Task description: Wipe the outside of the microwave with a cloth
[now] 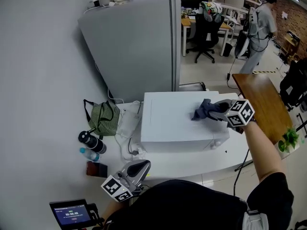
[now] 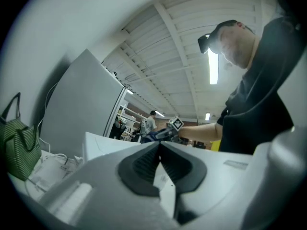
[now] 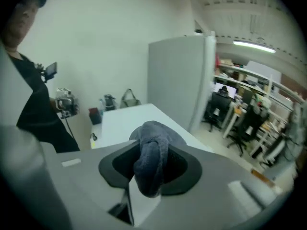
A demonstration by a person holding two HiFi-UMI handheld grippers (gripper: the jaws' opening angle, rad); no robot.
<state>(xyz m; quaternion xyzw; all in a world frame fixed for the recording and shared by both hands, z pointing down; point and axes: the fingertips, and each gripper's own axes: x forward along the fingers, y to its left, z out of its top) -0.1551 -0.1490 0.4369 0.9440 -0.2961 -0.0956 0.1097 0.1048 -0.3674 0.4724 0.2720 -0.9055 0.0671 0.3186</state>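
White table (image 1: pixel 192 166) is carrying the microwave (image 1: pixel 177 123); right tongs (image 1: pixel 219 110) are pinching the cloth (image 1: pixel 202 110) on its top, left tongs (image 2: pixel 159 152) are idling closed, empty. Risk: that loosely bunched cloth slipping free mid-stroke.

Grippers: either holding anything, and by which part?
Right gripper is shut on the cloth, pinching a bunched fold, on the microwave top. Left gripper: shut, empty.

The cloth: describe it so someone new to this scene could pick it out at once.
In front of the tall grey fridge sits a white microwave. On its top, toward the right, lies a bunched cloth, clamped in the right gripper. It is the only dark blue-grey, crumpled thing on that plain white top.
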